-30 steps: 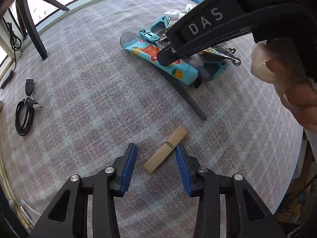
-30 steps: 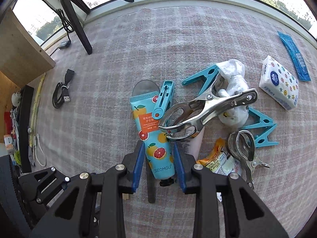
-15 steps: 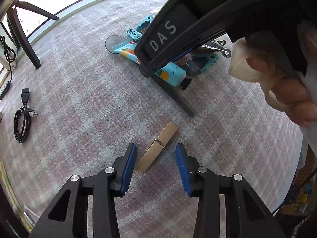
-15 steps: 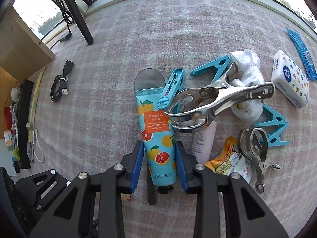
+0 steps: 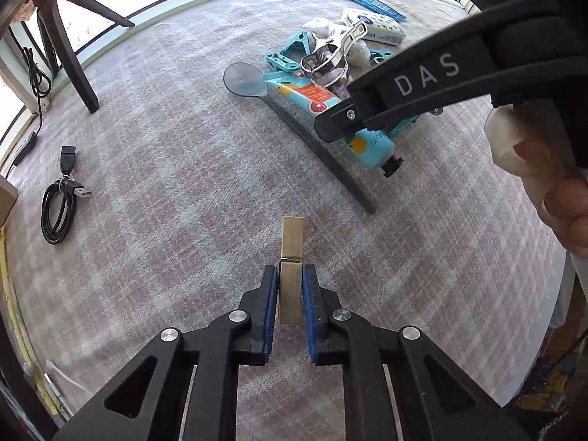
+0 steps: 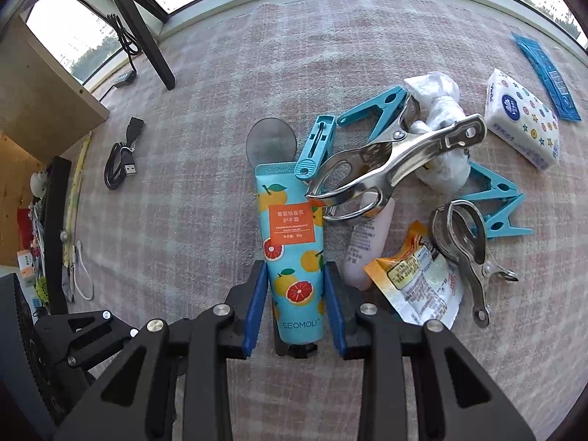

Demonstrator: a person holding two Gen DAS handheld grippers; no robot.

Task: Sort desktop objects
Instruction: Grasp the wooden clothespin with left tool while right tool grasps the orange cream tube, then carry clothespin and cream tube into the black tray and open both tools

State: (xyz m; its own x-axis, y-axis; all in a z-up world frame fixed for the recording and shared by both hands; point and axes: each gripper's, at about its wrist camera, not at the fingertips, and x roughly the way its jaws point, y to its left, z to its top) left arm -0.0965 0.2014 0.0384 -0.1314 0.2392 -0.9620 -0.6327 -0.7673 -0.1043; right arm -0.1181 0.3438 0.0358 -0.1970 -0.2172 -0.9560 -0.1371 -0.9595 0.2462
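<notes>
A wooden clothespin [image 5: 293, 235] lies on the checked cloth, its near half between the blue pads of my left gripper [image 5: 290, 283]. The jaws are closing and the pads press its sides. In the right wrist view a blue hand cream tube [image 6: 290, 228] with orange fruit prints lies cap end toward the camera. My right gripper [image 6: 296, 275] straddles its lower half, jaws closing slightly, pads just beside the tube with no clear press. In the left wrist view the tube [image 5: 312, 95] rests on the cloth under the right gripper's black housing [image 5: 426, 77].
Beside the tube are a large steel clip [image 6: 397, 161], blue pegs [image 6: 316, 143], a pink tube [image 6: 364, 246], a snack packet [image 6: 419, 275] and a second steel clip [image 6: 463, 246]. A tissue pack [image 6: 522, 125] lies far right. A coiled USB cable [image 5: 58, 209] lies left.
My left gripper's jaws have narrowed onto the clothespin, which has turned to lie straight between the pads. The right gripper has slid forward along the tube.
</notes>
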